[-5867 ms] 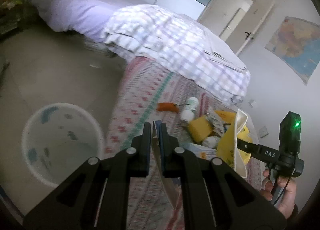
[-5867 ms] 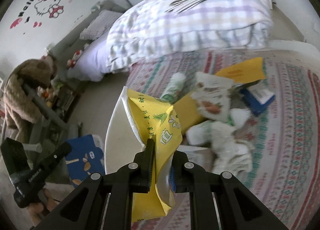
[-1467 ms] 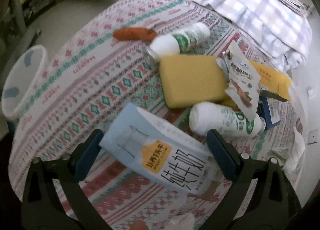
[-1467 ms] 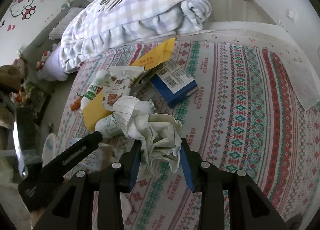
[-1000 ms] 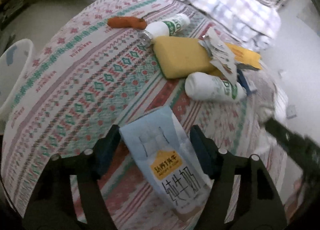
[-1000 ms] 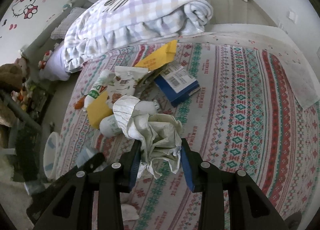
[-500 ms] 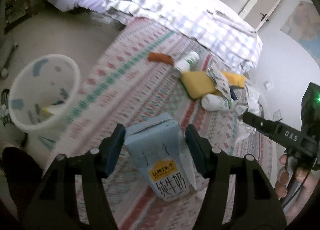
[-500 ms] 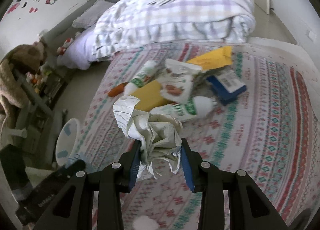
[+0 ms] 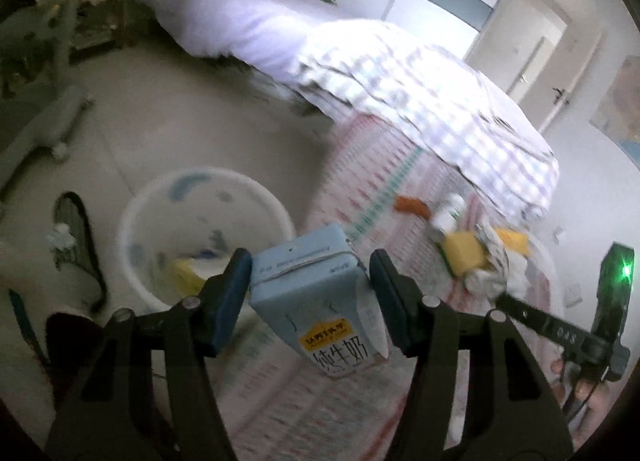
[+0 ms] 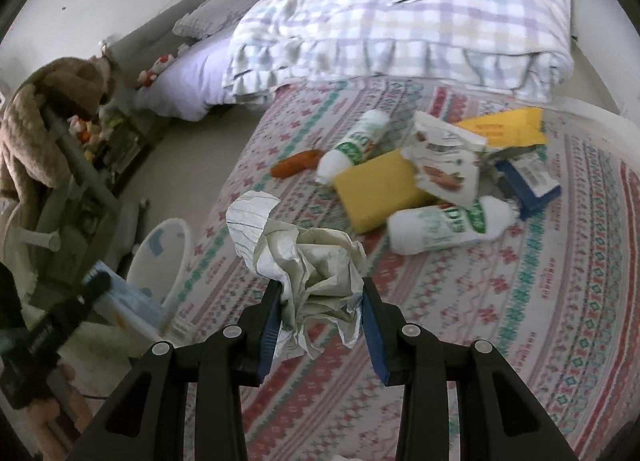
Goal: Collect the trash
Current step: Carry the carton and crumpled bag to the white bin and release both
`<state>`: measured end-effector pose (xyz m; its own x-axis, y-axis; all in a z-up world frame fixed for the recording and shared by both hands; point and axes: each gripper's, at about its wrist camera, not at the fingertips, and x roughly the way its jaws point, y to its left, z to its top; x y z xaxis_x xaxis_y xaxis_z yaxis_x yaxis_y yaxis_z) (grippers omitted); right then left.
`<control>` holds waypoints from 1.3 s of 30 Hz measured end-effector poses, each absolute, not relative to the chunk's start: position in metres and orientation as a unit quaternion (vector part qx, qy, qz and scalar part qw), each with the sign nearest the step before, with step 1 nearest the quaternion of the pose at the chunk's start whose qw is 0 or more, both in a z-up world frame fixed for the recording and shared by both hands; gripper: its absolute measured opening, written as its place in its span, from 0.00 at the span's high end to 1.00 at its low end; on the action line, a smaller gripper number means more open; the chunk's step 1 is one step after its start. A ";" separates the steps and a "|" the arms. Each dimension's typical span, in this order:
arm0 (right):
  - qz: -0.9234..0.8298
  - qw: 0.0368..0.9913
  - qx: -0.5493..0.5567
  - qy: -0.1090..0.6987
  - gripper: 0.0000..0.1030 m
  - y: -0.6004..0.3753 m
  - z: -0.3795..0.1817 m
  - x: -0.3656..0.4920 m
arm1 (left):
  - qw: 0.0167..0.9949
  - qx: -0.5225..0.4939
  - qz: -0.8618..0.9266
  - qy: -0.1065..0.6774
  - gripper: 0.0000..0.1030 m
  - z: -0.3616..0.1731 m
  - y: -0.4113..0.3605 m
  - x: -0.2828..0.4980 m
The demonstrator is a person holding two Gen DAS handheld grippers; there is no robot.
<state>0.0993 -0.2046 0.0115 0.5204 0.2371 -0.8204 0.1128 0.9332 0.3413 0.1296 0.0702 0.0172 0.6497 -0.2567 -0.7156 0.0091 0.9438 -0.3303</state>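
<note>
Between the left gripper's blue pads sat a light-blue milk carton, pinched at its sides and held up off the patterned rug. Just beyond and left of it stood the white bin on the bare floor, a yellow packet and other scraps inside. Far right on the rug lay the remaining trash, blurred in this view. The right gripper clamped a crumpled wad of paper, lifted clear of the rug. Beyond it lay a white bottle, a yellow box, a second white bottle, a snack pouch, a blue box, a yellow envelope and an orange wrapper. A checked duvet was piled at the far edge of the rug.
</note>
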 end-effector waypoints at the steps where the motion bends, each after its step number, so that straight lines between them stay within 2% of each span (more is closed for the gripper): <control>1: 0.039 0.853 0.175 0.490 0.62 -0.199 0.010 0.102 | 0.901 -0.147 -0.064 0.404 0.40 0.019 0.077 0.131; 9: 0.052 0.855 0.150 0.494 0.62 -0.176 0.002 0.111 | 0.926 -0.128 0.020 0.355 0.39 0.019 0.127 0.156; 14: 0.064 0.858 0.145 0.488 0.62 -0.165 0.000 0.117 | 0.927 -0.112 0.038 0.356 0.39 0.004 0.140 0.175; 15: 0.067 0.859 0.144 0.487 0.62 -0.163 0.001 0.118 | 0.924 -0.110 0.041 0.364 0.36 -0.001 0.142 0.177; 16: 0.071 0.859 0.144 0.485 0.62 -0.159 0.001 0.119 | 0.918 -0.112 0.041 0.377 0.27 -0.005 0.144 0.180; 18: 0.078 0.859 0.143 0.485 0.61 -0.152 0.002 0.122 | 0.909 -0.122 0.048 0.395 0.15 -0.011 0.150 0.179; 21: 0.092 0.857 0.141 0.487 0.61 -0.139 0.002 0.127 | 0.900 -0.122 0.054 0.414 0.13 -0.016 0.155 0.173; 24: 0.105 0.853 0.136 0.493 0.61 -0.120 0.001 0.136 | 0.894 -0.110 0.061 0.429 0.05 -0.022 0.160 0.163; 39: 0.148 0.837 0.142 0.508 0.60 -0.029 -0.016 0.186 | 0.886 -0.078 0.071 0.452 0.03 -0.028 0.186 0.126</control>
